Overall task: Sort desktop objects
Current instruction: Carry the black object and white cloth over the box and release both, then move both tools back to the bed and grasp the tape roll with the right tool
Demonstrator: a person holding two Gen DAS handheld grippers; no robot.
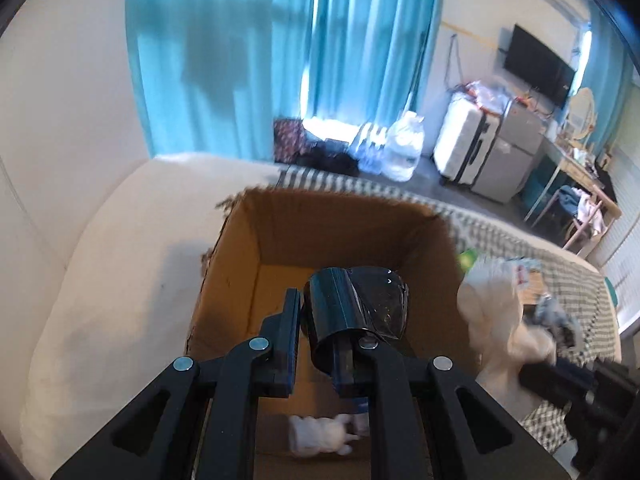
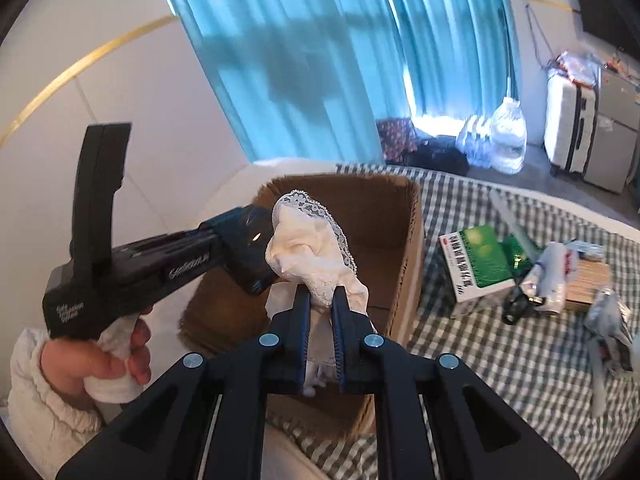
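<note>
I am carrying two things over the cardboard box (image 1: 344,232), which sits on the bed with its top open. My left gripper (image 1: 318,320) pinches a black roll (image 1: 356,300) of shiny film, and the roll hangs over the middle of the box. My right gripper (image 2: 321,300) is pressed tight on a white lacy cloth (image 2: 312,240), which hangs over the near side of the box, just beside the roll.

I think the step now is to drop both things in. To do it well, I should get each one fully past the box rim, go lower, and then let go, one at a time, so they do not bump. A small white toy (image 1: 320,434) already lies on the box floor, near the front wall.

The roll lies on its side. Its long way runs across the left gripper, from finger to finger. The cloth stands up tall from the right gripper, with its lace end on top.
</note>
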